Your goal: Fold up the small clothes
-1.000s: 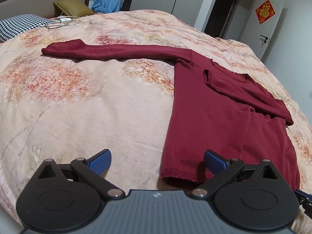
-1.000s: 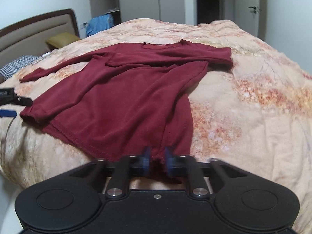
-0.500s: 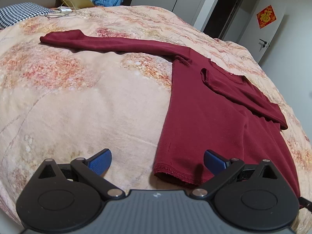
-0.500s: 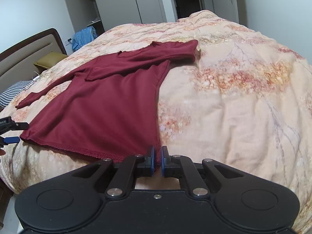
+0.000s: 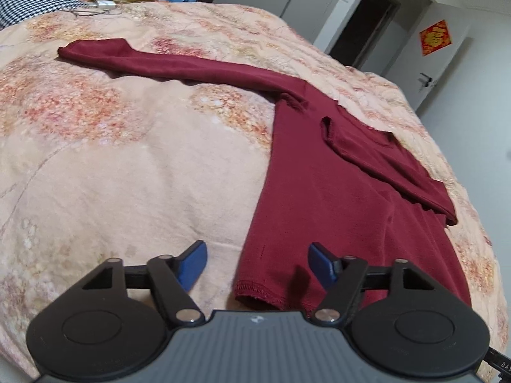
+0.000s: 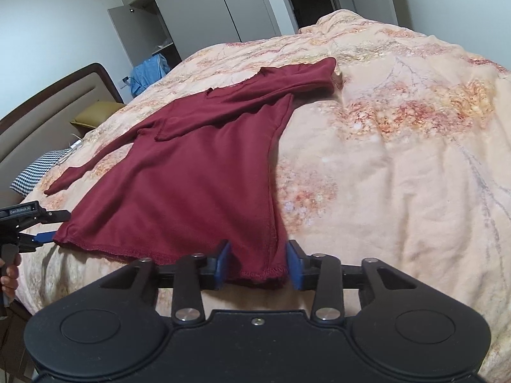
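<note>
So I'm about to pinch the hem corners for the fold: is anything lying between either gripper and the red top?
Nothing visible. The red top has its hem corners already between the open jaws of both the left gripper and the right gripper.

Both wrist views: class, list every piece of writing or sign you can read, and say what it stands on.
"GenRobot.AI": white lettering on the black body of the left gripper, seen in the right wrist view.
"DA...": cut off at the picture edge, on a black part at the lower right of the left wrist view.
Red square paper sign with a gold character on the white door: too blurred to read.
</note>
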Action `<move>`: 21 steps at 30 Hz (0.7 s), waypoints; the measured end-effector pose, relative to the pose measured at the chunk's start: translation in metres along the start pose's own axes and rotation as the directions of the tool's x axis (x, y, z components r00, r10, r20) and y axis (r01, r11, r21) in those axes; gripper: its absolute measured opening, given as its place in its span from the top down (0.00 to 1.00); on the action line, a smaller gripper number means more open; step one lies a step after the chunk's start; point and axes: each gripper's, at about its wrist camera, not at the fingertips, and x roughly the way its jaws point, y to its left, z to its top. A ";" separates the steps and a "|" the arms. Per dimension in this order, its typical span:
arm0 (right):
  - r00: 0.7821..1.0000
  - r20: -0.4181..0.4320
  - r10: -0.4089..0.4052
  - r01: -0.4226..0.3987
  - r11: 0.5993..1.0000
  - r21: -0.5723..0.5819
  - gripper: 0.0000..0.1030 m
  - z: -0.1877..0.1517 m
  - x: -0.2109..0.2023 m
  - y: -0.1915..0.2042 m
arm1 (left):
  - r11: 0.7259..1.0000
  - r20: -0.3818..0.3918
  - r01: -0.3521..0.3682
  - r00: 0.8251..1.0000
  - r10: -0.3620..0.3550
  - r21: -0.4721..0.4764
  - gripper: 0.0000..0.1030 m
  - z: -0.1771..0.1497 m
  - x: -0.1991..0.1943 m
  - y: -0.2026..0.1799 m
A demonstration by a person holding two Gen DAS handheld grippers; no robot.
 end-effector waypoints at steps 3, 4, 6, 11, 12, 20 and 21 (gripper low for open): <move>1.000 -0.013 -0.022 0.022 1.000 0.009 0.74 0.002 0.008 0.002 | 1.000 -0.027 -0.013 1.000 0.013 0.002 0.46 0.000 0.001 -0.005; 0.999 -0.015 -0.031 0.031 0.999 0.016 0.78 0.002 0.009 0.002 | 1.000 -0.034 -0.011 0.999 0.011 0.007 0.56 0.000 0.001 -0.007; 1.000 -0.013 -0.028 0.028 0.999 0.029 0.85 0.003 0.010 0.000 | 1.000 -0.046 0.007 0.999 -0.006 0.015 0.64 -0.002 0.000 -0.011; 1.000 0.004 -0.015 0.015 1.000 0.019 0.92 0.005 0.002 -0.003 | 1.000 -0.033 -0.026 0.999 0.026 0.015 0.93 -0.003 -0.010 -0.018; 1.000 0.013 -0.011 0.011 1.000 0.015 0.92 0.008 -0.001 -0.004 | 0.999 -0.020 -0.034 0.999 0.034 0.010 0.93 -0.002 -0.014 -0.018; 0.994 0.103 0.041 -0.039 0.999 -0.026 0.93 0.036 -0.043 -0.011 | 1.000 0.106 -0.008 0.994 0.009 -0.003 0.95 -0.013 -0.063 -0.035; 0.993 0.108 0.045 -0.042 0.999 -0.024 0.93 0.037 -0.049 -0.014 | 1.000 0.117 -0.004 0.993 0.004 0.000 0.95 -0.018 -0.070 -0.038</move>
